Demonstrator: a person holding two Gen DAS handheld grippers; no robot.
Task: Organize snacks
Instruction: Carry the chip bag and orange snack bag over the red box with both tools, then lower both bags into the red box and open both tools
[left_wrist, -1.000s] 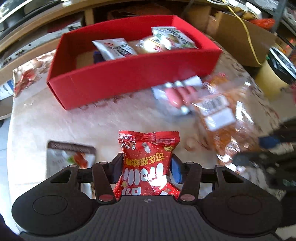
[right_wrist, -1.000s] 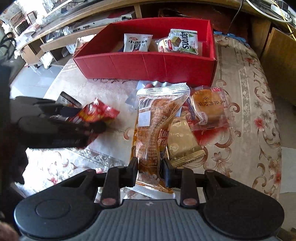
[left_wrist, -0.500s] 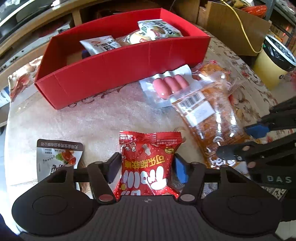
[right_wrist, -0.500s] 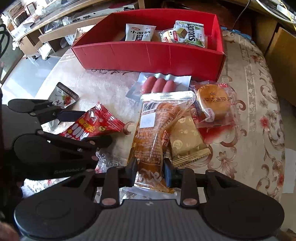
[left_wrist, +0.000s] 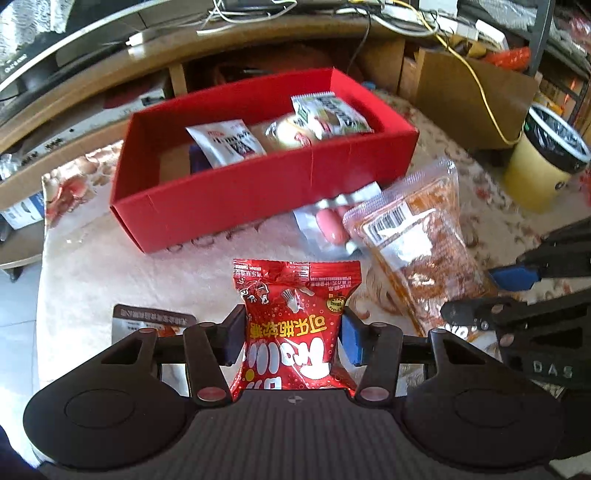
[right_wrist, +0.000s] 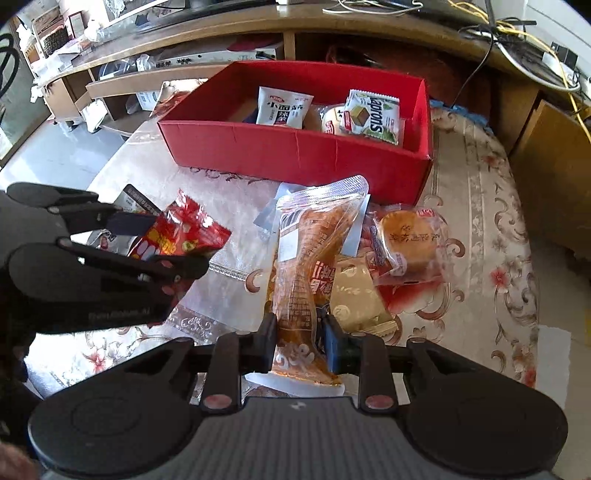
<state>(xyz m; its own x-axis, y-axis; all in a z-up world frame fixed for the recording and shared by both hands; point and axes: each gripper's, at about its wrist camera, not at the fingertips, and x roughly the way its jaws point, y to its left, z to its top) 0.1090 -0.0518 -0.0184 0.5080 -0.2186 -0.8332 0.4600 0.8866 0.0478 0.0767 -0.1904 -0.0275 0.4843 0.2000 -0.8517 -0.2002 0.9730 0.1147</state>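
Note:
My left gripper (left_wrist: 292, 336) is shut on a red candy packet (left_wrist: 293, 321) and holds it above the table; the packet also shows in the right wrist view (right_wrist: 184, 232). My right gripper (right_wrist: 298, 338) is shut on a long orange snack bag (right_wrist: 310, 266), lifted off the table; the bag also shows in the left wrist view (left_wrist: 417, 243). The red box (left_wrist: 258, 188) stands ahead with a white packet (right_wrist: 282, 107), a green-and-white packet (right_wrist: 373, 116) and a round bun inside.
A sausage pack (left_wrist: 330, 225), a wrapped cake (right_wrist: 406, 243), a gold packet (right_wrist: 356, 299) and a dark-topped sachet (left_wrist: 147, 319) lie on the floral tablecloth. A yellow bin (left_wrist: 543, 162) stands to the right, and a desk with cables stands behind the box.
Both grippers have risen with their packets. The orange bag has come up off the table, and the red box now sits farther off in both views.

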